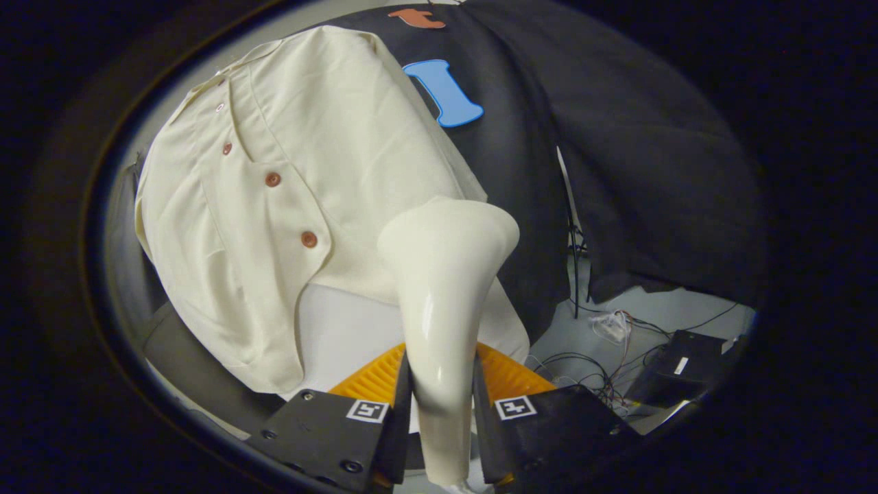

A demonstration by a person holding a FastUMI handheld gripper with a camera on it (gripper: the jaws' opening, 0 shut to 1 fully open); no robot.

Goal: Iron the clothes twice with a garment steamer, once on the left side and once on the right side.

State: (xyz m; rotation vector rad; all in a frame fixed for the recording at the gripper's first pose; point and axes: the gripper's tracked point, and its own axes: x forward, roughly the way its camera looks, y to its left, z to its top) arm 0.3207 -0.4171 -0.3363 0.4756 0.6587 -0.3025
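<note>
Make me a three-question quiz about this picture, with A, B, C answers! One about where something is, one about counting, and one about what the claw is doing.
1. Where is the steamer?
A. Between the claw's fingers, its wide head up against the shirt
B. Lying on the floor by the cables
C. Hanging from the shirt's collar

2. How many reddish-brown buttons show on the cream shirt?
A. One
B. Four
C. Nine

3. What is the claw doing?
A. Wide open, holding nothing
B. Shut on the shirt's hem
C. Shut on the steamer's handle

Answers:
1. A, the handle rises from between the two fingers and the head overlaps the shirt's lower part.
2. B, four buttons run in a line down the shirt's front.
3. C, both fingers press the handle from either side.
</note>
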